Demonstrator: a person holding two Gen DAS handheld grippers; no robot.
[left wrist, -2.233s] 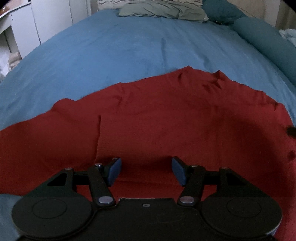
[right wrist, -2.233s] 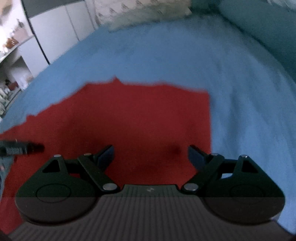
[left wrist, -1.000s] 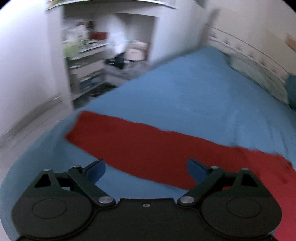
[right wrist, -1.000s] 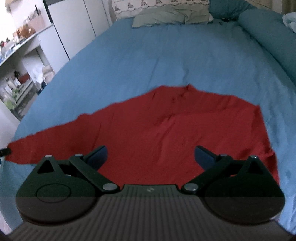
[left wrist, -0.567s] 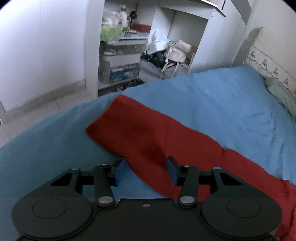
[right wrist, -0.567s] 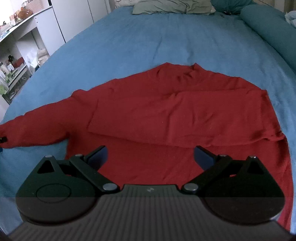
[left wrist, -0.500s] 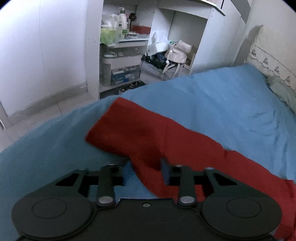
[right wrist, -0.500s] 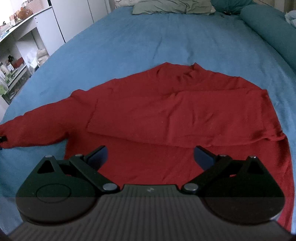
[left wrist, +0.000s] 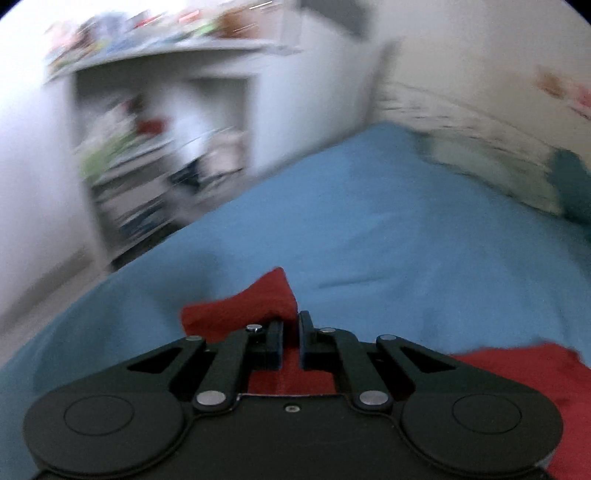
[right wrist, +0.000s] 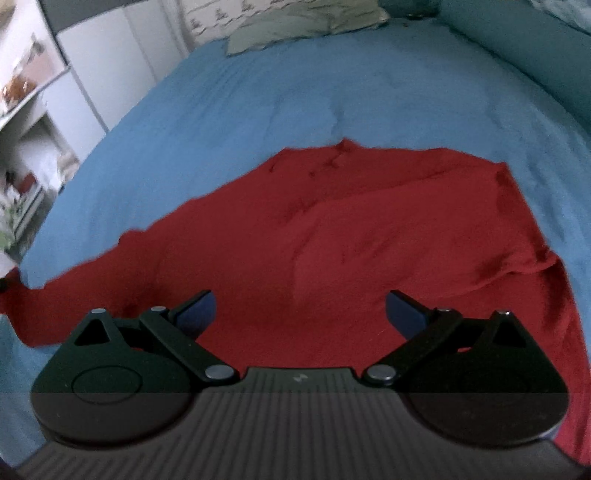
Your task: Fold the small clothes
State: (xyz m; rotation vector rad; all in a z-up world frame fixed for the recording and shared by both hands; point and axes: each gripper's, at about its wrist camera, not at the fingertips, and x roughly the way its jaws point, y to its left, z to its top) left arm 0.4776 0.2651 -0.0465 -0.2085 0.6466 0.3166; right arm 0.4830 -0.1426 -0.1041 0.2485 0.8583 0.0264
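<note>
The left gripper (left wrist: 291, 334) has just snapped closed, and it's pinching the cuff of the red top's sleeve (left wrist: 255, 306) now, where a moment ago that sleeve lay flat and stretched out between open jaws; the cuff bunches up past the fingertips and the background smears with motion. The right gripper (right wrist: 300, 310) hovers over the garment, jaws wide apart, nothing between them. The red top (right wrist: 351, 236) lies spread on the blue bedsheet (right wrist: 295, 92), one sleeve folded across the body, the other trailing off left. Plenty of bare sheet beyond it, up to the pillow (right wrist: 306, 22). The shelves (left wrist: 147, 166) at the bedside are too blurred to read.
</note>
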